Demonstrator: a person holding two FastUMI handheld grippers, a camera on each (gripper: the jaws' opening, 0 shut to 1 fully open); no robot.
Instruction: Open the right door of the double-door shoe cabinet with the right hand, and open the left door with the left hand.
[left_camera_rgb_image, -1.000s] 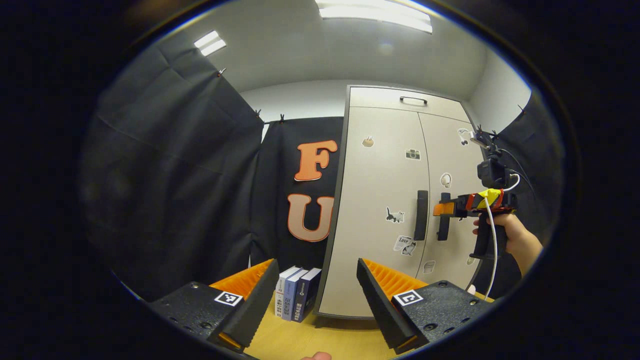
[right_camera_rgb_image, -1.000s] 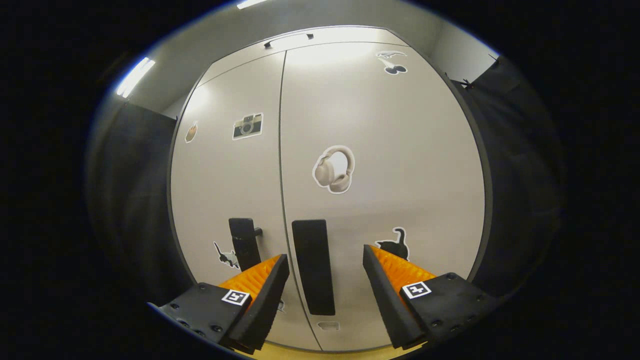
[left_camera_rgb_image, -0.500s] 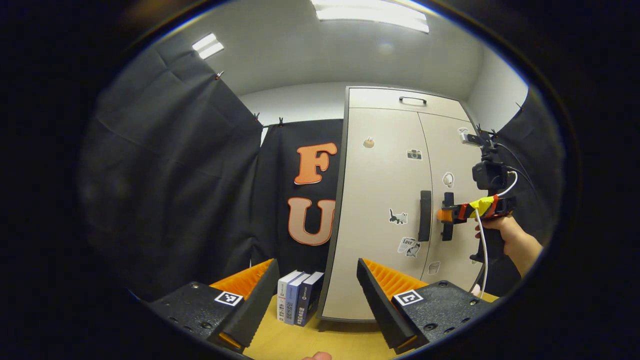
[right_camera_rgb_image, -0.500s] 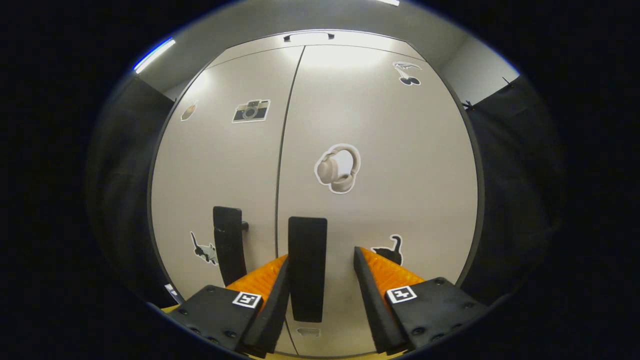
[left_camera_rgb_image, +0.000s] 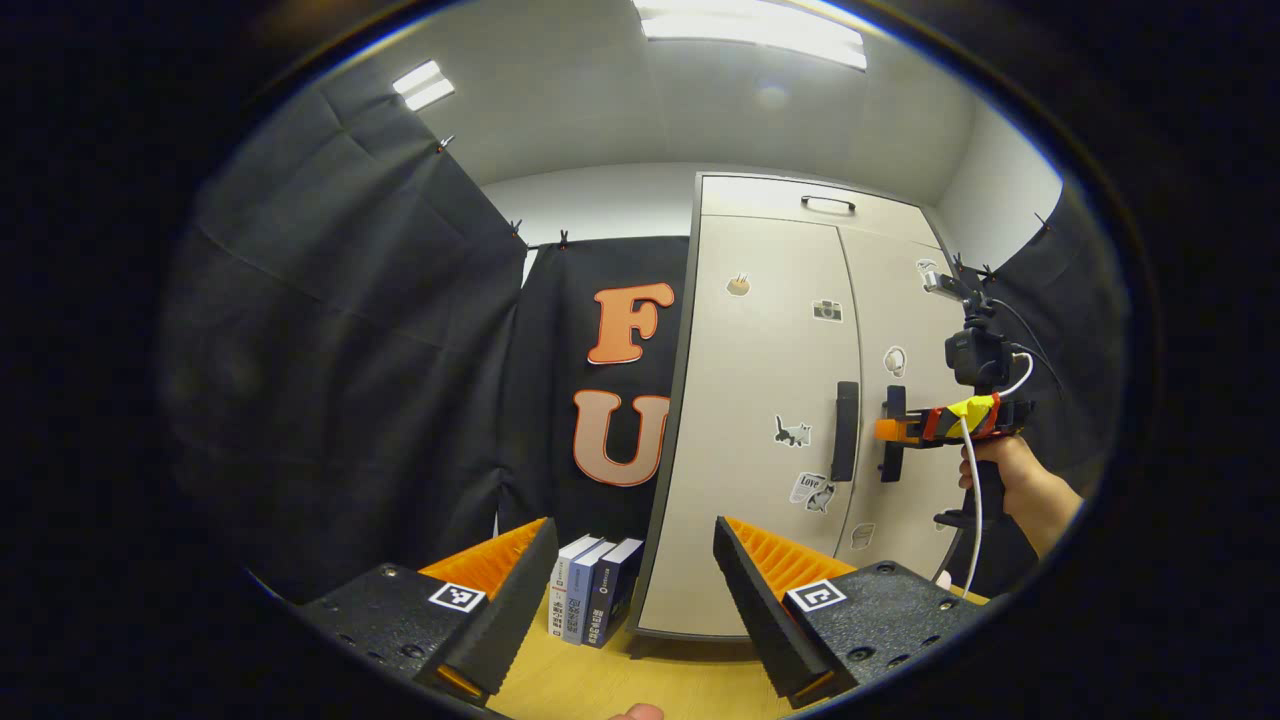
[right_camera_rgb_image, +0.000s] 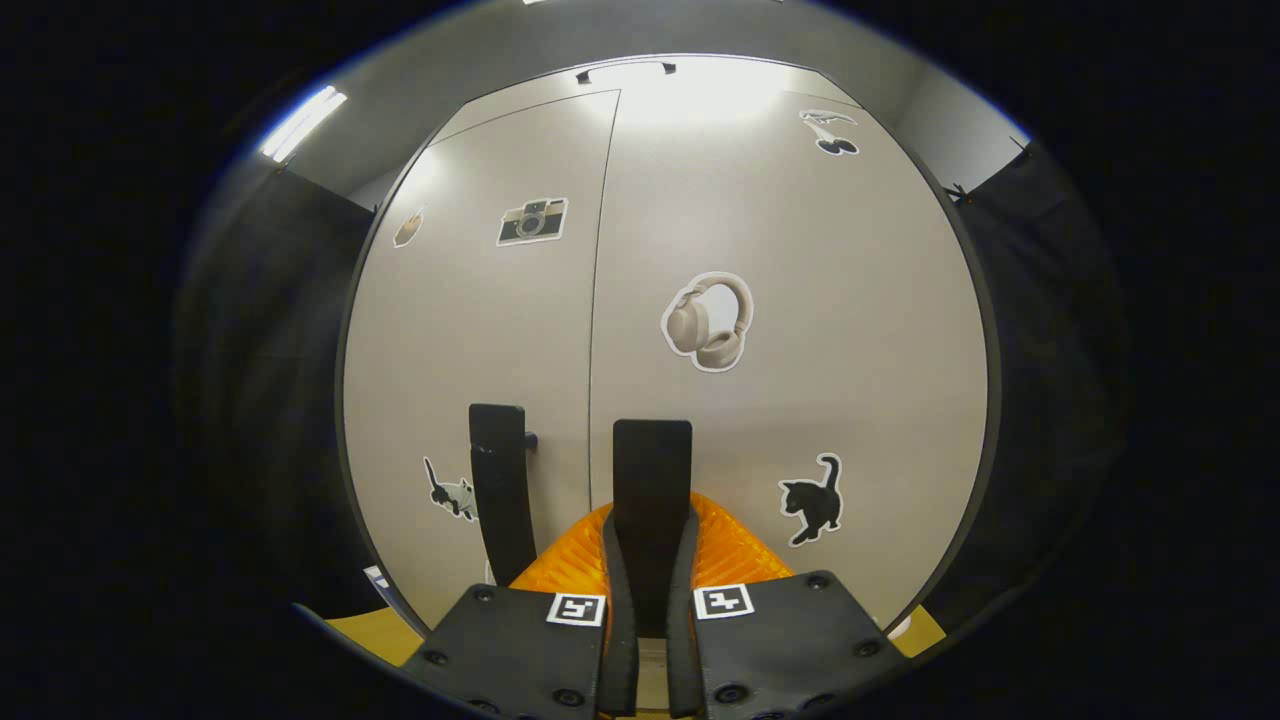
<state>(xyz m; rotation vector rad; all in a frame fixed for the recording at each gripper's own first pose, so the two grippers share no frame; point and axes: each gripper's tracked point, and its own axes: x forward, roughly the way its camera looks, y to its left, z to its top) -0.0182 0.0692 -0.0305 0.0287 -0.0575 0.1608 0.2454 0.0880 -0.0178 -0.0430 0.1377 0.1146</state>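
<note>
1. Plainly, the right tongs (right_camera_rgb_image: 650, 590) are clamped on the right door handle (right_camera_rgb_image: 652, 470) of the shoe cabinet (left_camera_rgb_image: 760, 420), both fingers (right_camera_rgb_image: 617, 600) pressing its sides; that grip suits the task's first step, since a pull on this handle should swing the right door (right_camera_rgb_image: 790, 340) outward.
2. Seen from the left gripper view, the right tongs (left_camera_rgb_image: 888, 430) meet that handle square-on, held by a hand (left_camera_rgb_image: 1005, 470) to the right of the cabinet, with a white cable hanging from the tool.
3. Both doors look shut, their meeting seam running straight between the handles, so I judge the opening not yet begun.
4. Meanwhile the left tongs (left_camera_rgb_image: 635, 590) stand wide with nothing between them, well back from the cabinet and facing its left side, likely waiting for their turn at the left door handle (left_camera_rgb_image: 846, 430) on the left door (left_camera_rgb_image: 760, 380).
5. Counted: two doors, two dark upright handles just beside the seam, one small handle at the cabinet's top, and three books (left_camera_rgb_image: 592, 590) standing upright on the bench (left_camera_rgb_image: 600, 685) just left of the cabinet's foot.
6. Stickers on the cabinet front include a camera, headphones and two cats.
</note>
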